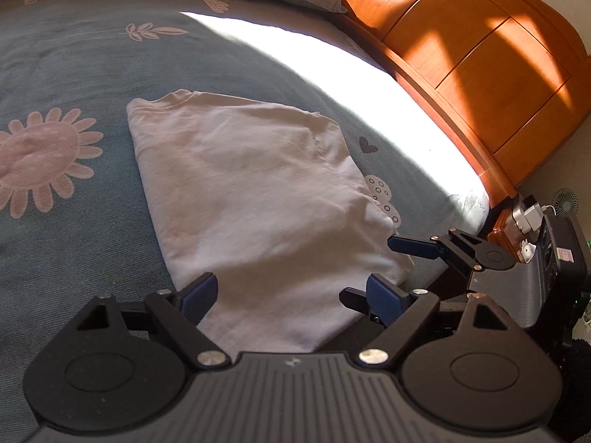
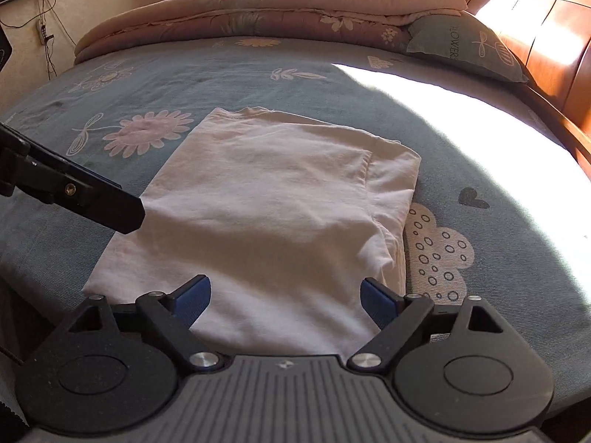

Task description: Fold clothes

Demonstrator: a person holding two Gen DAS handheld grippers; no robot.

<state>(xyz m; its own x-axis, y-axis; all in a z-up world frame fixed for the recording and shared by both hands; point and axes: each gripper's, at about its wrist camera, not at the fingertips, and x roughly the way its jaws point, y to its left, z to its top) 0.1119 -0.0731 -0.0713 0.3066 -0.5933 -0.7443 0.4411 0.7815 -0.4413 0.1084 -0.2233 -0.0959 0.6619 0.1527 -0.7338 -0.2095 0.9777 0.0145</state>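
Observation:
A pale pink T-shirt [image 1: 255, 199] lies folded into a long rectangle on the blue flowered bed sheet [image 1: 62, 221], collar end far from me; it also shows in the right wrist view [image 2: 273, 214]. My left gripper [image 1: 291, 291] is open and empty, its blue pads over the shirt's near hem. My right gripper [image 2: 286, 295] is open and empty over the near hem too. One finger of the right gripper [image 1: 417, 246] shows at the shirt's right edge. A left gripper finger [image 2: 92, 199] reaches over the shirt's left edge.
An orange wooden headboard [image 1: 480, 74] runs along the right side. A grey pillow [image 2: 469, 48] and a rolled quilt [image 2: 258, 11] lie at the far end of the bed. A strong sunlit patch [image 2: 480, 122] crosses the sheet. A bedside stand with a charger [image 1: 528, 217] is at the right.

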